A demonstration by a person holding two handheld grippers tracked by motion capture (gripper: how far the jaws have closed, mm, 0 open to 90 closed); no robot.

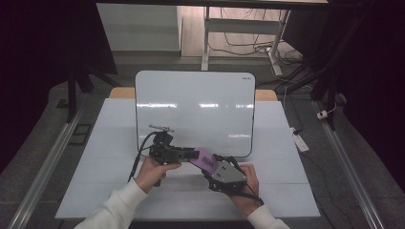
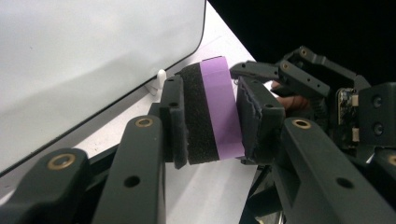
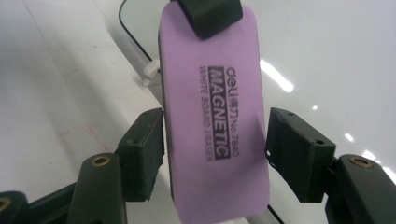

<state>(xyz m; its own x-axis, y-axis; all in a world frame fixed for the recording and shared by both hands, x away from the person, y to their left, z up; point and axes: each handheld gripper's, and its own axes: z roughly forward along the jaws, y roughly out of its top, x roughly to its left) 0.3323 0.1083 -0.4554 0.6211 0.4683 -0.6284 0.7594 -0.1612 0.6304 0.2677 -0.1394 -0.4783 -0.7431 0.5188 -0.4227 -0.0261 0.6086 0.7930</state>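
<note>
I have the eraser (image 2: 215, 109) clamped in my left gripper (image 1: 191, 154) at the whiteboard's (image 1: 195, 102) near edge. Its long axis runs right into my right gripper (image 3: 215, 156), whose jaws flank it, slack (a gap shows on one side).

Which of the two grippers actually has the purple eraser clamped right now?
The left gripper: its pads press the eraser on both faces. The right gripper straddles it, with a gap at one jaw.

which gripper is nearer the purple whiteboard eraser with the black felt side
Left. The left gripper has its jaws clamped on the purple whiteboard eraser with the black felt side; the right gripper straddles its other end, one jaw clearly off it.
</note>
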